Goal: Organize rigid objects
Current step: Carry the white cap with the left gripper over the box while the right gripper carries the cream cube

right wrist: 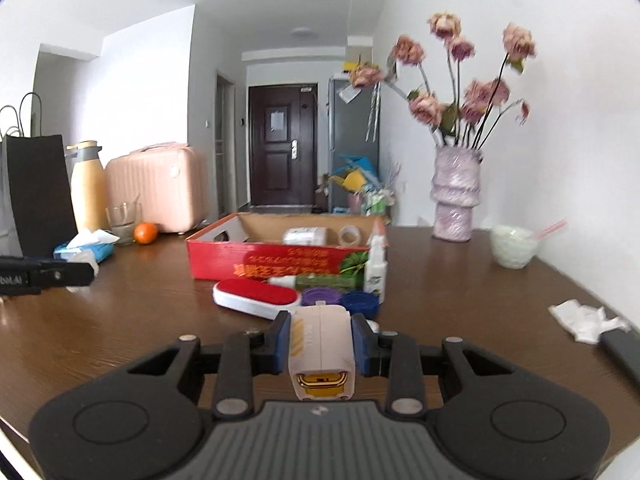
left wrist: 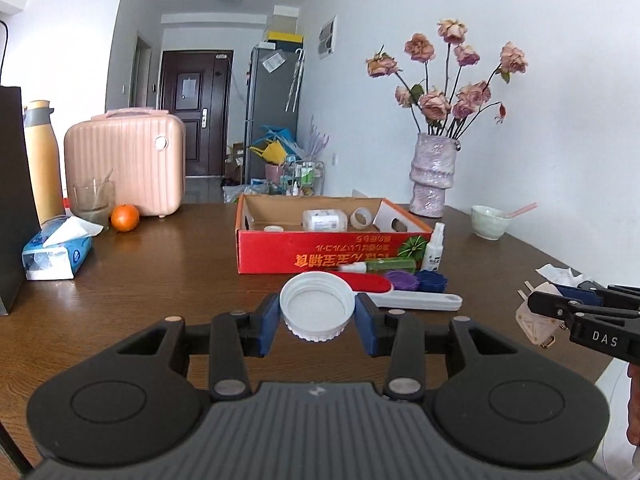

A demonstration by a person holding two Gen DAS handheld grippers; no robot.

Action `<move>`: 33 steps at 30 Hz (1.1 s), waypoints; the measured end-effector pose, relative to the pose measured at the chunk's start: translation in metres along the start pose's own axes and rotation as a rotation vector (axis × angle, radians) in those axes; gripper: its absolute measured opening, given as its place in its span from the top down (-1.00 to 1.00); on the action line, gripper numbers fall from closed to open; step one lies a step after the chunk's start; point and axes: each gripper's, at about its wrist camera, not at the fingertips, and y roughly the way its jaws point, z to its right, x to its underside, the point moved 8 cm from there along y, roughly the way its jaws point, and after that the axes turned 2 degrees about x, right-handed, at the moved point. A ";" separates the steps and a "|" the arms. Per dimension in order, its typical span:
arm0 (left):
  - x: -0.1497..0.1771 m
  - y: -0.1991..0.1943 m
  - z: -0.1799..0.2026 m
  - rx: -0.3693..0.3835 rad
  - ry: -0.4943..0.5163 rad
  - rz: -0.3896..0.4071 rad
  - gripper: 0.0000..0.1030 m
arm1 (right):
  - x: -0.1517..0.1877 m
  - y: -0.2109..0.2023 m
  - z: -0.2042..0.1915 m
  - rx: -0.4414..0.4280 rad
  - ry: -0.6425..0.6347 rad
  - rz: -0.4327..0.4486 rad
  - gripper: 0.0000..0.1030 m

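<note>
My left gripper point(left wrist: 317, 322) is shut on a white screw lid point(left wrist: 317, 310), held above the brown table. My right gripper point(right wrist: 321, 346) is shut on a pale pink power plug adapter point(right wrist: 322, 350); the same adapter point(left wrist: 536, 322) shows at the right edge of the left wrist view. Ahead lies a red cardboard box point(left wrist: 332, 250), open on top, with a white bottle point(left wrist: 324, 219) and a tape roll point(left wrist: 362, 217) inside. In front of the box lie a red lint brush point(right wrist: 256, 294), a green tube point(right wrist: 316, 281), a purple lid point(right wrist: 321, 297), a blue lid point(right wrist: 361, 303) and an upright white spray bottle point(right wrist: 376, 260).
A vase of pink flowers point(left wrist: 433, 176) and a pale bowl point(left wrist: 490, 221) stand at the back right. A pink case point(left wrist: 126, 162), glass point(left wrist: 93, 202), orange point(left wrist: 125, 218), tissue pack point(left wrist: 56, 254) and black bag point(left wrist: 12, 200) stand at the left. Crumpled paper point(right wrist: 586, 320) lies at the right.
</note>
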 end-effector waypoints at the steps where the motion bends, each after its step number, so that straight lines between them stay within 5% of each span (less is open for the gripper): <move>1: -0.001 -0.001 0.001 0.001 0.003 0.005 0.21 | 0.001 -0.001 0.000 0.005 -0.008 0.004 0.40; 11: -0.007 0.019 -0.010 -0.017 -0.008 -0.003 0.21 | 0.002 0.019 -0.002 0.009 -0.032 -0.001 0.40; 19: -0.075 0.101 -0.039 0.021 -0.018 0.015 0.21 | -0.049 0.083 0.009 -0.042 -0.044 0.005 0.40; 25: -0.128 0.195 -0.063 0.023 -0.033 -0.008 0.21 | -0.112 0.169 0.020 -0.082 -0.056 0.004 0.40; 33: -0.149 0.343 -0.090 0.025 -0.104 -0.200 0.21 | -0.150 0.335 0.031 -0.126 0.004 -0.216 0.40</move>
